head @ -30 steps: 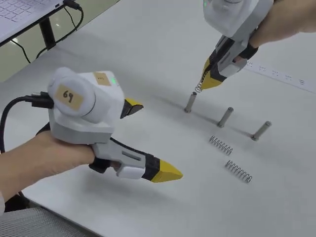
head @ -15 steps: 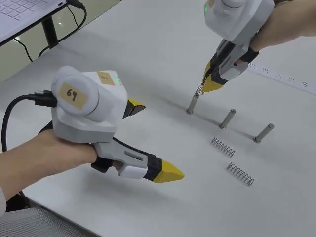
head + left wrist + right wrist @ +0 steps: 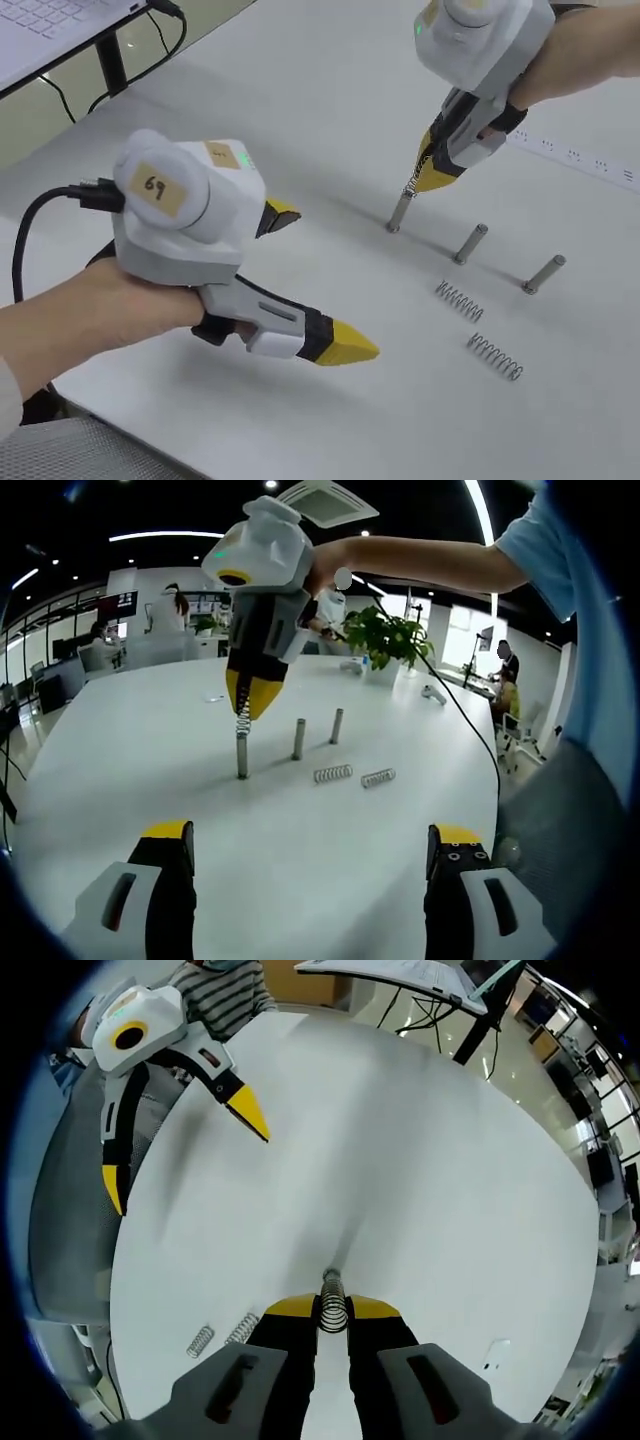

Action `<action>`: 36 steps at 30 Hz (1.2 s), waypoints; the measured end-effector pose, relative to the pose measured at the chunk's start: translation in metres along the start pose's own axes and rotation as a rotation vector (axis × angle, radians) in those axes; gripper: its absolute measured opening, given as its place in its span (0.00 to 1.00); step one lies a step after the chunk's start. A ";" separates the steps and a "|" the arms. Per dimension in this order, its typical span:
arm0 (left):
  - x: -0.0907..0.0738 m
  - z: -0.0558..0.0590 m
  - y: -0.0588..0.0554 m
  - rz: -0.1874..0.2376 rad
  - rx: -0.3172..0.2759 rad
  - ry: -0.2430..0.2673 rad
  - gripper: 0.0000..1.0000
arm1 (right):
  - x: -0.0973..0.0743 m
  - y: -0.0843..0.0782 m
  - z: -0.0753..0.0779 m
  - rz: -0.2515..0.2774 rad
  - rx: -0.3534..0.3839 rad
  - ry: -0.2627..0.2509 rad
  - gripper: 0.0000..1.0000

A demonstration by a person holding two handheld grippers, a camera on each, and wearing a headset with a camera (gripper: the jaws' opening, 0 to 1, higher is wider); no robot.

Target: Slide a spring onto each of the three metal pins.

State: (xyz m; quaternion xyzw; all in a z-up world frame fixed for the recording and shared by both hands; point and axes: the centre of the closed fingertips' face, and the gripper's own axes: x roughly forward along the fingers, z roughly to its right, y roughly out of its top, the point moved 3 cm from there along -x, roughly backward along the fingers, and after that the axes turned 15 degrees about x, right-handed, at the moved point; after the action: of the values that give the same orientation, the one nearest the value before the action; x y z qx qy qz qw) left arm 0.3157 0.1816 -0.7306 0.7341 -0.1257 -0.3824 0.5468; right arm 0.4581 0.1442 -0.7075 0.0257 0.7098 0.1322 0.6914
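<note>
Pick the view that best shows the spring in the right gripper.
Left gripper view: the spring hangs side-on from the right gripper, at a pin top. Right gripper view shows it close but foreshortened; head view shows it small.

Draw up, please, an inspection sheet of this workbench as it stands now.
Surface: white table, bare where it shows.
Job's things: spring held at the top of the first pin; second pin and third pin upright and bare; two loose springs lying beside them.
Clutter: power strip at the far edge.
Grippers: right gripper shut on the spring; left gripper open, holding nothing.
Cables: black cable from the left gripper.
Surroundings: laptop on a stand; plant and people in an open office behind.
</note>
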 end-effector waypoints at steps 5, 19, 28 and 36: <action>0.001 0.000 0.000 0.000 -0.001 -0.003 0.93 | 0.002 0.000 0.001 -0.008 -0.010 -0.005 0.08; 0.000 -0.003 0.000 0.003 -0.007 0.004 0.93 | 0.010 -0.001 -0.003 -0.022 -0.017 -0.005 0.08; -0.001 -0.007 0.000 0.003 -0.014 0.015 0.93 | 0.022 -0.001 0.001 -0.043 -0.019 0.008 0.08; -0.001 -0.008 0.000 0.003 -0.017 0.021 0.92 | 0.032 -0.005 0.002 -0.062 -0.017 0.011 0.08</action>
State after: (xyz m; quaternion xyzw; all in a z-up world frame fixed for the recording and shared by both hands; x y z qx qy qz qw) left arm 0.3211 0.1878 -0.7292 0.7331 -0.1177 -0.3752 0.5549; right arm 0.4591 0.1463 -0.7404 -0.0030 0.7130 0.1169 0.6913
